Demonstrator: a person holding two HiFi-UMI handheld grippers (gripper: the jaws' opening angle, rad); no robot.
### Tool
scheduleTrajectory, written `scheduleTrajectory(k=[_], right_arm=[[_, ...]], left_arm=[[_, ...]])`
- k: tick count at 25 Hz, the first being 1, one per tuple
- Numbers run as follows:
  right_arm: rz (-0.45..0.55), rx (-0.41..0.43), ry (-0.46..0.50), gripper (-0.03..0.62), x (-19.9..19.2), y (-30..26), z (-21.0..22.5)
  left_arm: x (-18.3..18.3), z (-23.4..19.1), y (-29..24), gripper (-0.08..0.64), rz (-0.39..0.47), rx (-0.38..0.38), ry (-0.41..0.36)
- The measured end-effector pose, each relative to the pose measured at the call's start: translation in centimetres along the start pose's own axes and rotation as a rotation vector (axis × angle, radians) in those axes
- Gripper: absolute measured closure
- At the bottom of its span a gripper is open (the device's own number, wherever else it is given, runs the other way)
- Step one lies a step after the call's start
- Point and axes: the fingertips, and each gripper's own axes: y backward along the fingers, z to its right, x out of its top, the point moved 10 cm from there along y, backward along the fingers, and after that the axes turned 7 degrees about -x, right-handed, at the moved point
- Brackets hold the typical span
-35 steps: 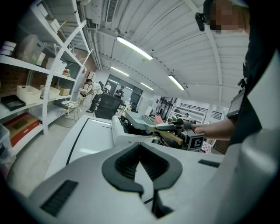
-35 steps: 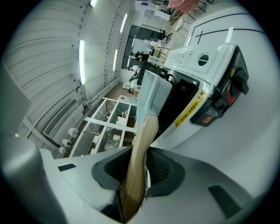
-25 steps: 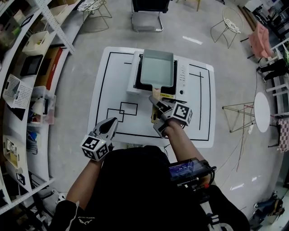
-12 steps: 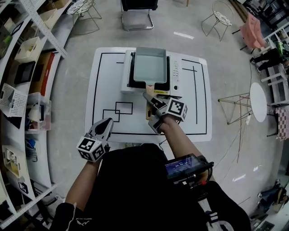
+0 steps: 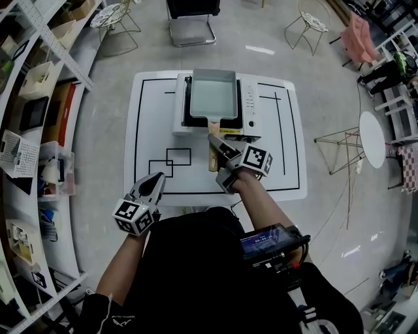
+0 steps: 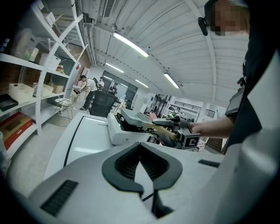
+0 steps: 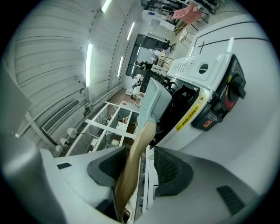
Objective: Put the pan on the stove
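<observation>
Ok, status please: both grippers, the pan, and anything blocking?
Left gripper shut, empty. Right gripper jaws have just been opening, handle between them. Pan sits on stove. Nothing in the way.

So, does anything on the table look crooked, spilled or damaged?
Nothing stands out. The pan sits square on the stove, and nothing is spilled. Its wooden handle lies between the jaws of the right gripper, which have just been opening; one pad stands clear of it.

Floor: smooth grey concrete (image 5: pixel 104 130).
Left side: white shelving (image 5: pixel 39 124) holding bins and boxes.
Worktop: white (image 5: pixel 151 117), with black line markings.
Seating: 1 black chair (image 5: pixel 191 26) and 2 wire chairs (image 5: pixel 114 16) beyond the worktop.
Right side: round white side table (image 5: pixel 374 140).
Ceiling: ribbed, with strip lights (image 6: pixel 131 43) lit.
</observation>
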Motion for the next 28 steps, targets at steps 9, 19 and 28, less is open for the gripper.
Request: scheduleTrajectory(k=[9,19,28], right_arm=[[0.049,-0.002,0.032,0.376,0.3,2.1,-0.1],[0.163,-0.078,0.197,0.51,1.0,6.7,0.1],[0.227,-0.175,0.361,0.56,0.6,11.5,1.0]], left_arm=[[0.4,0.1,-0.7,0.551,-0.011,-0.028,-0.023],[1.4,0.6,-2.8,0.551,-0.012,-0.112,-0.059],[1.7,1.7,-5.0,0.551,-0.038,-0.194,-0.089]])
